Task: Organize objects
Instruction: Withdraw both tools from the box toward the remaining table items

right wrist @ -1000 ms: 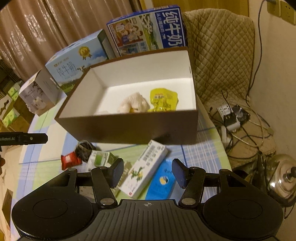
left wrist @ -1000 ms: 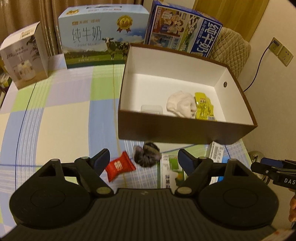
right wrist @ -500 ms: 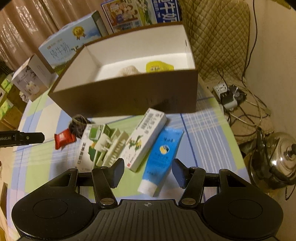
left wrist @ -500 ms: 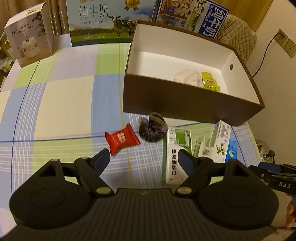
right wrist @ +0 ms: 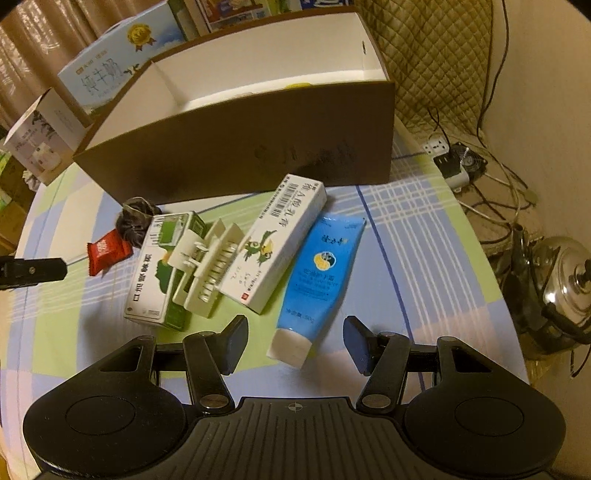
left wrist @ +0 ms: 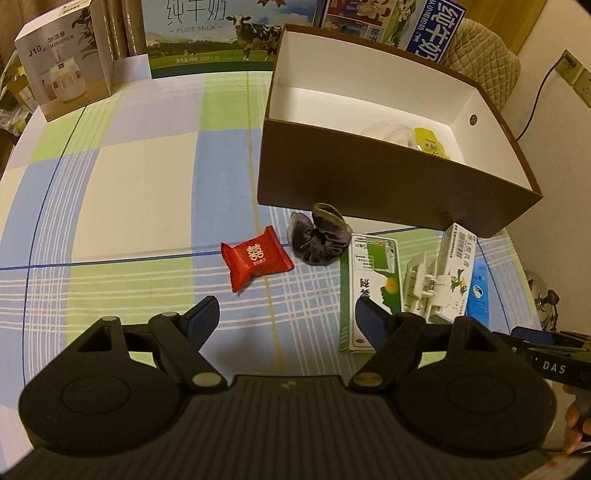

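Observation:
A brown box (left wrist: 373, 188) with a white inside holds a pale crumpled item (left wrist: 388, 133) and a yellow packet (left wrist: 430, 142). In front of it lie a red candy (left wrist: 255, 256), a dark scrunchie (left wrist: 319, 240), a green-white carton (left wrist: 371, 284), a white clip (left wrist: 421, 284), a white parrot carton (right wrist: 275, 242) and a blue tube (right wrist: 319, 273). My left gripper (left wrist: 288, 317) is open and empty, just short of the candy. My right gripper (right wrist: 295, 341) is open and empty, its fingers either side of the tube's cap end.
Milk cartons (left wrist: 221, 33) and a humidifier box (left wrist: 62, 59) stand along the table's far edge. A quilted chair back (right wrist: 432, 59), cables, a power strip (right wrist: 448, 162) and a steel kettle (right wrist: 565, 280) are off the table's right side.
Both grippers have pulled back and dropped lower toward the loose items; the box now sits farther up in each view. Both stay open.

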